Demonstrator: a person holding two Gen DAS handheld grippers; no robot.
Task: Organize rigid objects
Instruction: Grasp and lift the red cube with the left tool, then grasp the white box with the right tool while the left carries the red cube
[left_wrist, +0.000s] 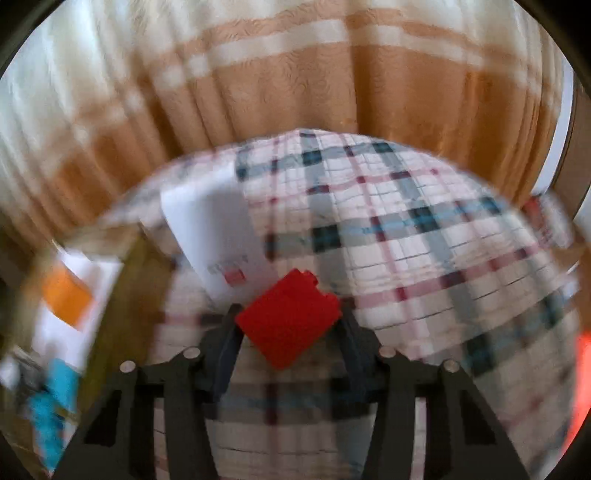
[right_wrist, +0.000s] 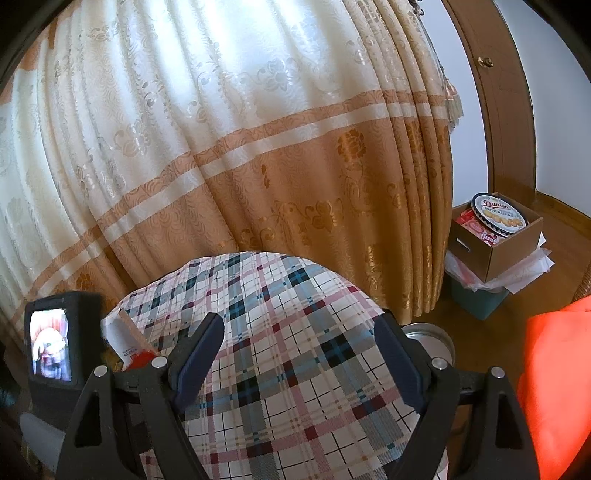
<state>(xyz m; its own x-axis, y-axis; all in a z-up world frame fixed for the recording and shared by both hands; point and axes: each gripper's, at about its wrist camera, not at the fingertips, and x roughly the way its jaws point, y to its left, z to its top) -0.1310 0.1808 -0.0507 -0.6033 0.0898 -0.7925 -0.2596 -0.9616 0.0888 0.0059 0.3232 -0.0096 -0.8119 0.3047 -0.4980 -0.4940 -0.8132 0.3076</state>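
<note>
While the left view is blurred, we find the left gripper (left_wrist: 290, 317) clamping a red brick (left_wrist: 290, 319) above the worktop (left_wrist: 424, 240); rigid, light, best held by flat sides. Right gripper (right_wrist: 301, 354): fingers wide, empty.

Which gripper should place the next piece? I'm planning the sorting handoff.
Left. The left gripper already grips the red block above the plaid cloth; the right gripper hangs open, holding nothing.

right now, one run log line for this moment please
left hand-held gripper: shut on red block, above plaid tablecloth | right hand-held gripper: open, holding nothing | left view blurred
</note>
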